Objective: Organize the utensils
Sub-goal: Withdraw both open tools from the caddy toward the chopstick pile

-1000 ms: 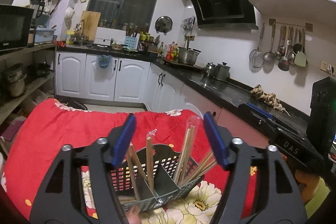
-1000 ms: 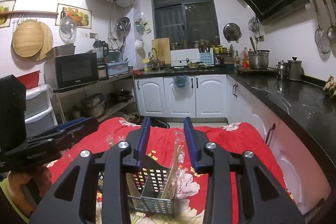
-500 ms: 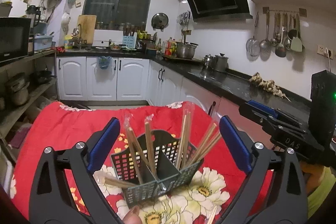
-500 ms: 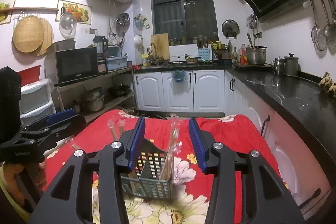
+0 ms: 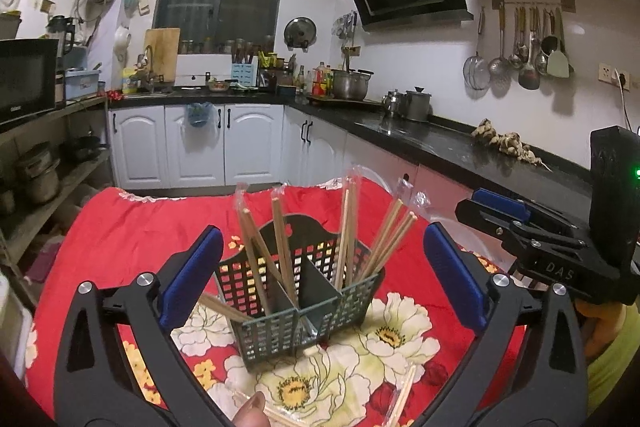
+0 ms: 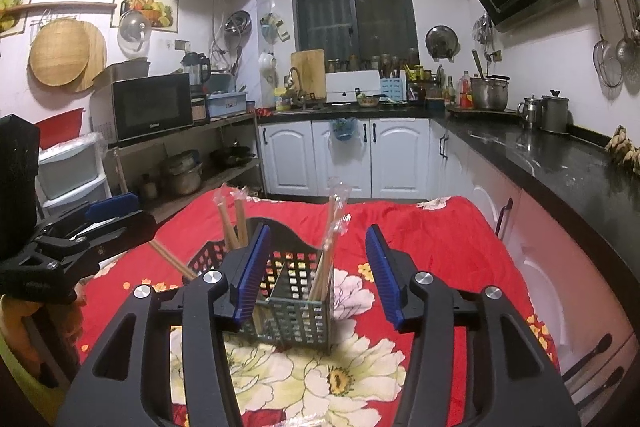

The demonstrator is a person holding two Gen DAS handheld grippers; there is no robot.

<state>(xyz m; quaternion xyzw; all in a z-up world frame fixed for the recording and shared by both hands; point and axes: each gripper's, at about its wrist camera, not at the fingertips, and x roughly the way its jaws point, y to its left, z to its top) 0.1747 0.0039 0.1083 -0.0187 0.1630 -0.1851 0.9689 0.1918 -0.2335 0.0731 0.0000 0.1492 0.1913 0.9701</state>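
Left gripper wide open, holding nothing, one blue pad on each side of the basket but not touching it. Right gripper open too, less wide, empty, with the basket just past its tips. Basket standing upright on the red flower cloth, split into boxes inside. Chopsticks leaning in the boxes, some in clear wrappers, with one stick poking out the side of the basket. More wrapped chopsticks lying flat on the cloth near the bottom edge, beside a fingertip. Black counter off to the right.
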